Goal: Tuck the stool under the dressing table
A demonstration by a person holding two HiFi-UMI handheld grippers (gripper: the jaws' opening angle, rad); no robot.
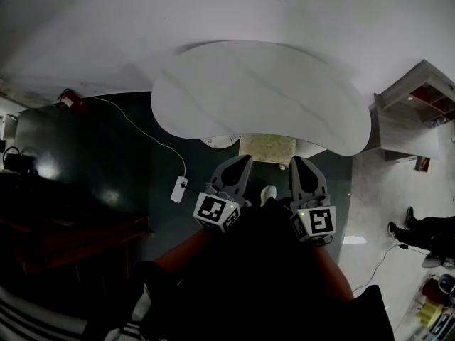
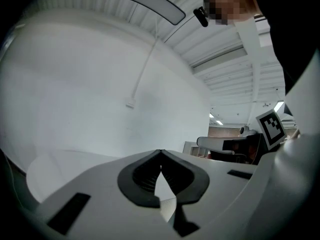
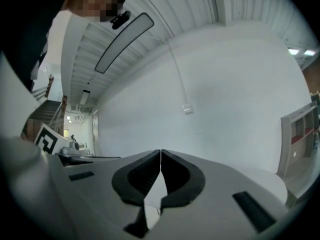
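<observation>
Our left gripper (image 1: 244, 160) and right gripper (image 1: 298, 161) are both squeezed together, empty. We think the beige square stool (image 1: 268, 149) at twelve o'clock is hard and heavy, so we'd hold its seat sides.

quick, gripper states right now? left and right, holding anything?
Left gripper: closed, jaws together, nothing between them.
Right gripper: closed, jaws together, nothing between them.

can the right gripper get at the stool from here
Probably yes. The stool shows only a strip of seat past the edge of the dressing table, but nothing lies between it and the right gripper. Its jaws are shut and empty, so they would have to open.
</observation>
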